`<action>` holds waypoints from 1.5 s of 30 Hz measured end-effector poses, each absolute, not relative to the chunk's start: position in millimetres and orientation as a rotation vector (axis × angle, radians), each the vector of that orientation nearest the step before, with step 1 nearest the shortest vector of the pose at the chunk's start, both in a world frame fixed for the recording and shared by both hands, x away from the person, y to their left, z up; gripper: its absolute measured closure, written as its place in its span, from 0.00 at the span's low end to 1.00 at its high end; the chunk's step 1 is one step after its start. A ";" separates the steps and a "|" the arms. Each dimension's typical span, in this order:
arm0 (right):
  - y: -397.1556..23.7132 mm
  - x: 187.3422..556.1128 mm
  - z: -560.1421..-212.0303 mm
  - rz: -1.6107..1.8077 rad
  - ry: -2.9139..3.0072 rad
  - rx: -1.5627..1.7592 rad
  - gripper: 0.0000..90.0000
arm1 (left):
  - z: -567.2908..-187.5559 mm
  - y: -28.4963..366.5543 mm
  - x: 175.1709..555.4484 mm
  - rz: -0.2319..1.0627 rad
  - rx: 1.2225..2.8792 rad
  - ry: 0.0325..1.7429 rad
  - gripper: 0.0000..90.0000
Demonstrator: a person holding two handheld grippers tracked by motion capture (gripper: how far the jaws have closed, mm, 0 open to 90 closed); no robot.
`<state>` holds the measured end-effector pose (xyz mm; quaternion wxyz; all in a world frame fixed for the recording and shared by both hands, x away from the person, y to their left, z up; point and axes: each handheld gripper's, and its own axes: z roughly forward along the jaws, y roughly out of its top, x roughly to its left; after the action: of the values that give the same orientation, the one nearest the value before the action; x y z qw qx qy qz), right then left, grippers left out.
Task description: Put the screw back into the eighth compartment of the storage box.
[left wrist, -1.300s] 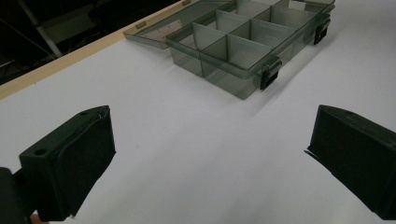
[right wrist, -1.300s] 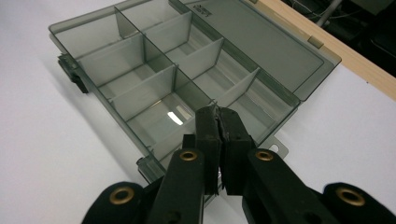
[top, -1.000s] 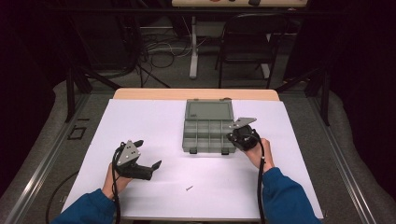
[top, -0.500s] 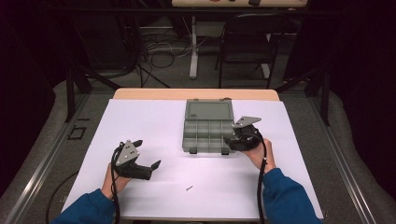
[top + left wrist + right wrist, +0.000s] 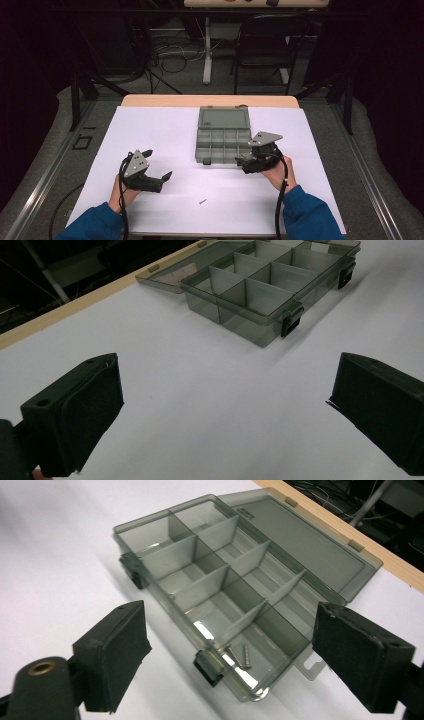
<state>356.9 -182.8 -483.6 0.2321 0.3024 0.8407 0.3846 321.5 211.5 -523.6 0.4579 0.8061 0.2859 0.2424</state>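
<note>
An open grey see-through compartment box (image 5: 223,142) lies mid-table with its lid flat behind it. Two small screws (image 5: 240,656) rest in its near corner compartment. One more screw (image 5: 202,201) lies loose on the white table sheet. My right gripper (image 5: 243,165) hovers at the box's front right corner. Its jaws have just been opening and stand wide in the right gripper view (image 5: 232,620), with nothing pinched between them. My left gripper (image 5: 158,163) sits to the left of the box, open and holding nothing, and its view (image 5: 227,375) looks across bare sheet toward the box (image 5: 260,290).
The white sheet (image 5: 165,130) covers the table; a strip of wooden edge (image 5: 210,100) shows at the far side. A dark chair (image 5: 265,45) and cables stand on the floor beyond. Black latches (image 5: 209,666) jut from the box front.
My right gripper has drawn back a little from the box's corner toward the person and risen slightly. The left gripper and the loose screw have kept still.
</note>
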 end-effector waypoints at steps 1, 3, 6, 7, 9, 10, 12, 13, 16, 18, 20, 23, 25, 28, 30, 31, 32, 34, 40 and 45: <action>-181.5 354.5 -483.1 1.063 2.309 0.824 0.14 | -523.5 211.5 321.4 0.597 1.986 0.705 0.00; -179.4 351.4 -482.3 1.067 2.315 0.811 0.13 | -523.7 211.6 321.5 0.597 1.981 0.706 0.00; -174.8 346.0 -480.7 1.080 2.321 0.788 0.11 | -523.8 212.4 321.7 0.595 1.982 0.707 0.00; -173.1 344.5 -480.5 1.080 2.326 0.781 0.10 | -523.7 212.5 321.7 0.595 1.980 0.706 0.00; -170.4 341.2 -480.4 1.088 2.330 0.763 0.09 | -523.7 212.1 321.5 0.595 1.981 0.705 0.00; -168.8 339.7 -480.5 1.085 2.338 0.761 0.08 | -523.7 211.7 321.3 0.597 1.983 0.706 0.00; -166.0 336.9 -481.7 1.090 2.340 0.748 0.07 | -523.5 211.6 321.0 0.594 1.979 0.706 0.00; -164.8 335.8 -482.4 1.086 2.346 0.742 0.06 | -523.5 211.6 321.2 0.597 1.980 0.706 0.00; -161.5 332.6 -485.0 1.081 2.365 0.726 0.05 | -523.8 212.0 321.5 0.595 1.983 0.707 0.00; -159.2 330.5 -486.6 1.082 2.373 0.719 0.04 | -523.7 212.0 321.6 0.595 1.981 0.707 0.00; -157.5 328.5 -487.6 1.082 2.384 0.704 0.03 | -523.7 211.4 321.3 0.595 1.985 0.707 0.00; -154.8 324.6 -488.3 1.089 2.385 0.692 0.02 | -523.1 211.7 320.9 0.594 1.982 0.706 0.00; -153.3 322.0 -488.2 1.086 2.391 0.683 0.01 | -523.7 211.8 321.2 0.596 1.981 0.707 0.00; -150.0 319.2 -490.3 1.101 2.393 0.662 0.00 | -523.5 211.9 321.1 0.594 1.979 0.706 0.00; -148.3 316.9 -490.8 1.089 2.409 0.650 0.00 | -523.5 211.6 321.2 0.598 1.981 0.705 0.00; -147.5 315.5 -491.2 1.092 2.410 0.646 0.00 | -523.6 211.4 321.1 0.598 1.983 0.704 0.00; -146.8 314.7 -491.6 1.097 2.413 0.635 0.00 | -523.4 211.4 321.0 0.599 1.982 0.703 0.00; -145.2 312.9 -492.4 1.100 2.421 0.628 0.00 | -523.1 211.8 321.0 0.591 1.982 0.706 0.00; -139.4 308.5 -495.8 1.106 2.442 0.605 0.00 | -523.5 211.6 321.2 0.595 1.980 0.707 0.00; -134.6 305.6 -497.9 1.110 2.455 0.581 0.00 | -522.9 212.0 321.1 0.591 1.982 0.705 0.00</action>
<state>305.6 -134.6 -497.9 0.1916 0.2068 0.8742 0.3953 321.1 212.0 -522.9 0.4601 0.8054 0.2863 0.2401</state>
